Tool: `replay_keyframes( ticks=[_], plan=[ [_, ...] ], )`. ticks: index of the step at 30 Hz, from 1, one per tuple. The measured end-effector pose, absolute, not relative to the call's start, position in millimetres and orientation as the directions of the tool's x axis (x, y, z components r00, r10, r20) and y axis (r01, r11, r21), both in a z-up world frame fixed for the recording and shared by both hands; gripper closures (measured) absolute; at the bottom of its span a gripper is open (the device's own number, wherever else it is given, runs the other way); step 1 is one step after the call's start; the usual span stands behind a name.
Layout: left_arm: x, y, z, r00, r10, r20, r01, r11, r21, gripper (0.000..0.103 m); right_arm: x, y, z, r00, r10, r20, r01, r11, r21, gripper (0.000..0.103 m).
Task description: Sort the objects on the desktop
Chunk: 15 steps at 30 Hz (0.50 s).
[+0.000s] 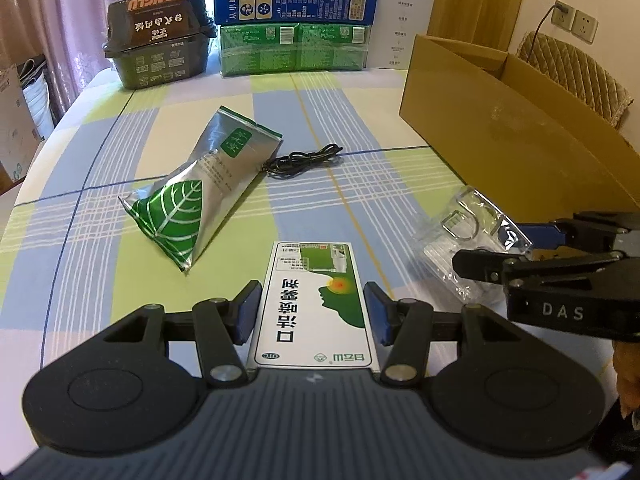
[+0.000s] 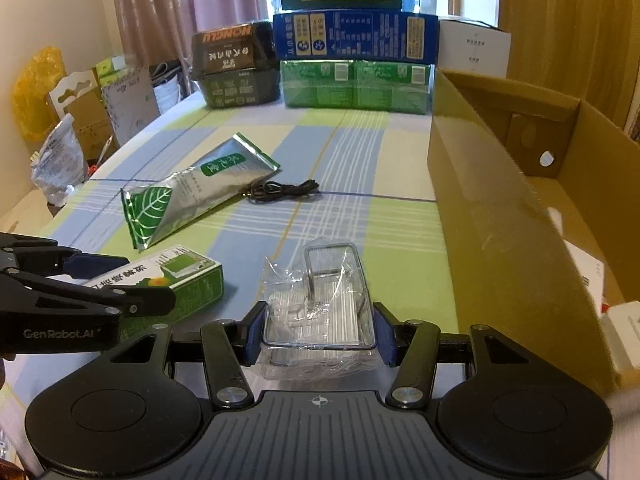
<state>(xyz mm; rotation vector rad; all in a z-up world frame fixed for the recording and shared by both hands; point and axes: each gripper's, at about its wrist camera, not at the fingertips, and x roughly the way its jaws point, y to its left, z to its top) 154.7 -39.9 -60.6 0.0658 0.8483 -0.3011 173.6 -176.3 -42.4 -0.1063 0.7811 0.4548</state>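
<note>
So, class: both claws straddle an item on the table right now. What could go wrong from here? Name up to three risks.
1. The right claw straddles a clear plastic packet; its crinkled, glossy wrap may slip or crush when squeezed.
2. The left claw straddles the medicine box close beside the right claw, so they may collide when lifting.
3. The cardboard box has a tall near wall, which a low carry could hit.

"HONGLU" on the dark carton, seemingly "GenRobot.AI" on the left hand-held gripper.
</note>
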Motion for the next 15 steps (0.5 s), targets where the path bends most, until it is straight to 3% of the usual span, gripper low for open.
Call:
replay_keyframes(
  ticks=[15],
  plan=[
    [152, -58, -88, 0.598, -0.18, -0.781, 0.325, 0.945, 0.031, 0.052, 165, -183, -53, 0.592, 0.335, -0.733, -0.409, 0.909, 0.086, 0.052]
  ],
)
